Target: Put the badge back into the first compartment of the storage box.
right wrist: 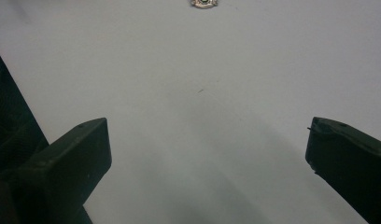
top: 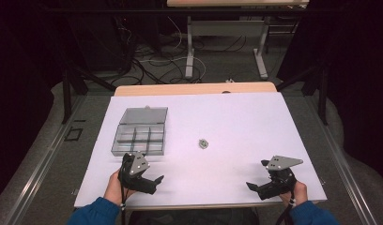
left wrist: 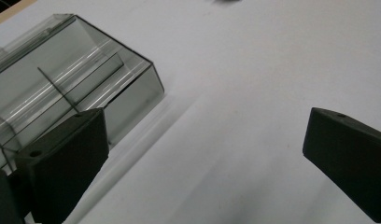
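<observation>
- My left gripper (top: 149, 180) sits near the table's (top: 236, 117) front edge at about 7 o'clock, jaws spread wide with nothing between them. In the left gripper view (left wrist: 205, 154) bare white surface lies between the 2 black jaws.
- My right gripper (top: 257, 186) rests at about 5 o'clock, also released and empty. Its own view (right wrist: 207, 154) shows only plain table between the jaws.
- The small round object (top: 203, 143) lies alone near the table's middle, roughly at 12 o'clock from the gap between my grippers and well apart from both. It looks metallic with a greenish centre, but it is too small to name. It also peeks in at the top edge of the right gripper view (right wrist: 203, 3).
- The clear plastic organizer box (top: 139, 133) sits at 10 o'clock, just beyond my left gripper, lid hinged open. Thin dividers split it into compartments, which look empty from here.
- I judge the open lid means the box is ready to receive the object.
- The table is matte white and smooth, so the object should slide if nudged.
</observation>
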`<state>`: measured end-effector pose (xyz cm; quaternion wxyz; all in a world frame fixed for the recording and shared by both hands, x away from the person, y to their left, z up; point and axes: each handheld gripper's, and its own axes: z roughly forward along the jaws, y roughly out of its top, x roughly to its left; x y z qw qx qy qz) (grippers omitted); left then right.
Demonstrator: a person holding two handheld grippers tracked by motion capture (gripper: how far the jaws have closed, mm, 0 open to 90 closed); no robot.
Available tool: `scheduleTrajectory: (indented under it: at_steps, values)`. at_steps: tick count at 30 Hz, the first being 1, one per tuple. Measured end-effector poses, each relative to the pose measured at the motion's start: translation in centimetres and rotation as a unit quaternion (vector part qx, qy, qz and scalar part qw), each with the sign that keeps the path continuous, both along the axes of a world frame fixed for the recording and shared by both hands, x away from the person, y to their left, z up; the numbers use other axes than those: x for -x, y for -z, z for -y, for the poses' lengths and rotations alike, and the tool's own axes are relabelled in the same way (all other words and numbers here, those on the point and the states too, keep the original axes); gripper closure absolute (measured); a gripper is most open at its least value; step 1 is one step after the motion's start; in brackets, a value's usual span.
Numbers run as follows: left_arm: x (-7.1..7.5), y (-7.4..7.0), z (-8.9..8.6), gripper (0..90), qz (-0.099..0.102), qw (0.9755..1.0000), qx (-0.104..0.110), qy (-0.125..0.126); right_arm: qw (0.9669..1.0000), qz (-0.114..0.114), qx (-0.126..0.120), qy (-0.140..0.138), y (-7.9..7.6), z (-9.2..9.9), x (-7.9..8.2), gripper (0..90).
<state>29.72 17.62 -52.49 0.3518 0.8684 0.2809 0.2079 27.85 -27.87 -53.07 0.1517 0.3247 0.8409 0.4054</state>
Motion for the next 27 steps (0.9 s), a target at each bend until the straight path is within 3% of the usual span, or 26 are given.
scheduleTrajectory:
  at_steps: [8, 10, 13, 17, 24, 27]
  values:
    - [-1.1, 0.1, 1.6, 0.0, -0.005, 0.9999, -0.009, 0.009, 1.0, 0.002, -0.003, 0.0, 0.1, 0.0, -0.1, 0.0]
    - [-1.4, 0.1, 1.9, 0.0, -0.004, 0.9999, -0.007, 0.011, 1.0, 0.002, -0.002, 0.0, 0.1, 0.0, -0.1, 0.0]
    - [-2.1, 0.1, 2.5, 0.0, -0.02, 0.9996, 0.005, 0.016, 1.0, -0.003, -0.002, 0.0, 0.0, 0.0, 0.0, 0.0]
    - [-2.6, 0.1, 3.0, 0.2, -0.017, 0.9997, 0.008, 0.018, 1.0, -0.001, -0.002, -0.001, 0.1, 0.0, 0.0, 0.0]
    - [-3.3, 0.1, 4.6, 0.5, -0.012, 0.9997, -0.005, 0.023, 1.0, -0.001, -0.005, 0.004, 0.1, 0.0, 0.0, 0.0]
    - [-3.7, 0.1, 5.2, 0.0, -0.02, 0.9995, -0.011, 0.02, 1.0, -0.002, -0.005, 0.004, 0.1, 0.0, -0.1, 0.0]
